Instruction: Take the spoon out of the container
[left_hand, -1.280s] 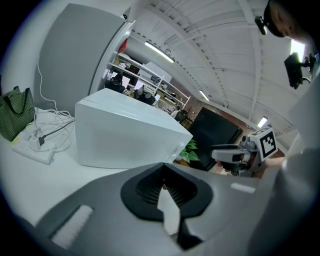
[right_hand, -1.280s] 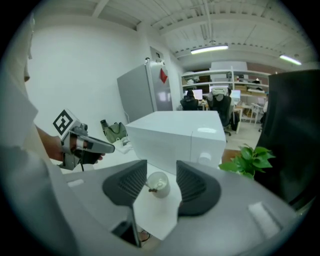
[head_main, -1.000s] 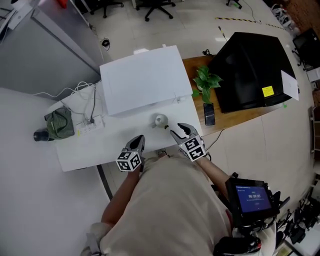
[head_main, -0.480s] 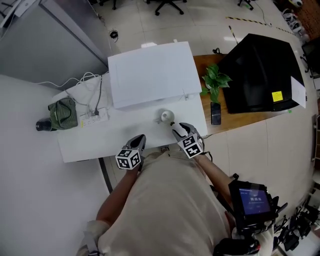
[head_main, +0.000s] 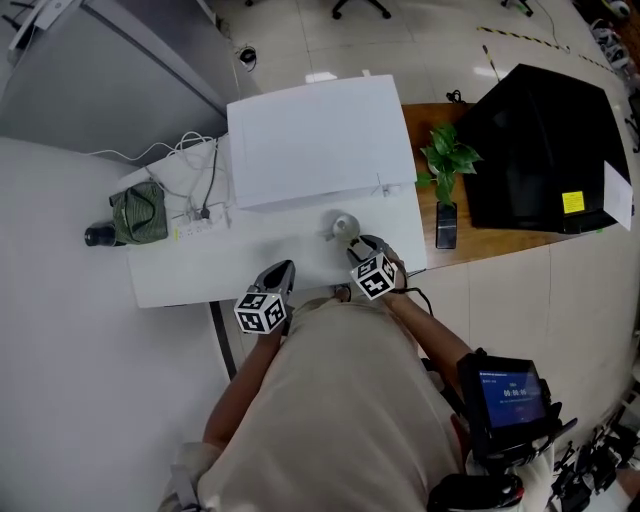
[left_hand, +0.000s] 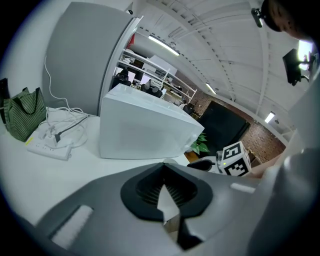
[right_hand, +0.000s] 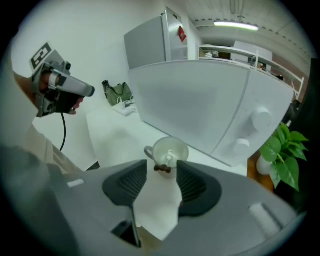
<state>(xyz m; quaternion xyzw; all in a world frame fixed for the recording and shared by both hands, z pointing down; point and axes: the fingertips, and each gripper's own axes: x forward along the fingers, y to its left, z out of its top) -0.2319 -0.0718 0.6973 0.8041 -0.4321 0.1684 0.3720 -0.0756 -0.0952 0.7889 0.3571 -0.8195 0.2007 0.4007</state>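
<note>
A small white cup stands on the white table, in front of a big white box. In the right gripper view the cup holds a white spoon. The spoon's handle leans toward me and ends in a small brown bow. My right gripper is open, with the bow lying between its fingertips and not touching either pad. In the head view the right gripper sits just right of the cup. My left gripper hovers at the table's front edge, shut and empty.
The white box fills the table's back half. A power strip with cables, a green bag and a dark bottle lie at the left end. A potted plant, a phone and a black case are on the right.
My right gripper has moved closer to the cup, so the spoon's bow is between its fingertips. The left gripper has stayed at the table edge.
</note>
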